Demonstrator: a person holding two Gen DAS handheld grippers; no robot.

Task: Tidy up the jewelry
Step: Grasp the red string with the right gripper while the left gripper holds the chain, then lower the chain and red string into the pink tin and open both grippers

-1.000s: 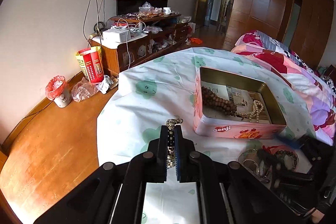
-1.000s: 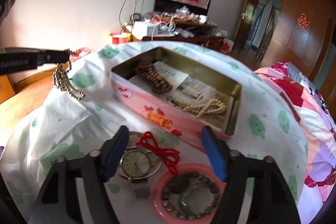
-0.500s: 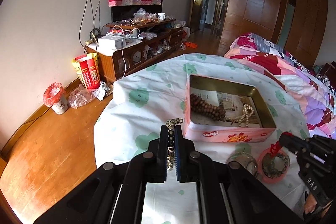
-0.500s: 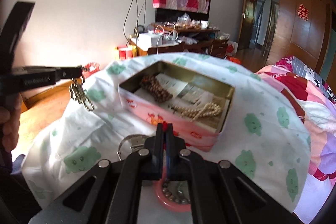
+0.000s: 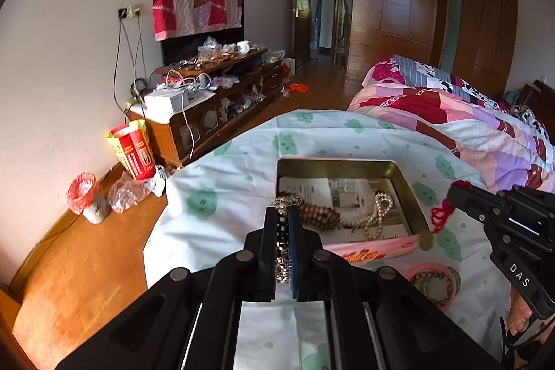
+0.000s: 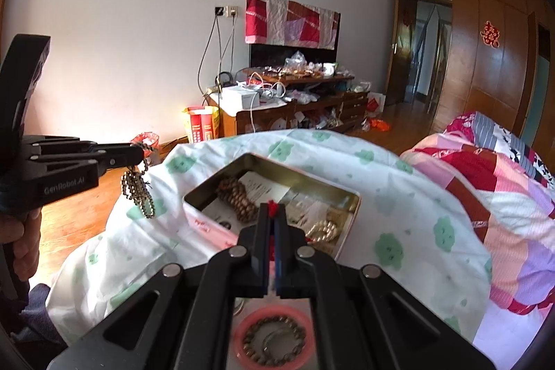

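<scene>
A pink tin box [image 5: 371, 248] [image 6: 341, 243] lies open on the table, holding a brown bead string [image 5: 317, 214] [image 6: 239, 196] and a pearl necklace [image 5: 376, 214] [image 6: 324, 229]. My left gripper [image 5: 286, 214] [image 6: 140, 153] is shut on a metal bead bracelet [image 5: 281, 252] [image 6: 137, 191] and holds it in the air beside the tin's left end. My right gripper [image 6: 272, 214] [image 5: 454, 193] is shut on a red cord pendant [image 5: 437, 214] [image 6: 273, 206], lifted over the tin's right side; its coin [image 5: 426, 239] dangles below.
A pink round lid [image 5: 433, 281] [image 6: 272, 338] with a dark bead bracelet lies on the cloud-print tablecloth [image 5: 242, 169] near me. A quilt-covered bed [image 5: 468, 134] is at the right. A cluttered low cabinet [image 5: 208, 106] and bins stand by the far wall.
Both grippers have risen and moved toward the tin. The right gripper, open a second ago, has shut on the red cord pendant and lifted it off the table.
</scene>
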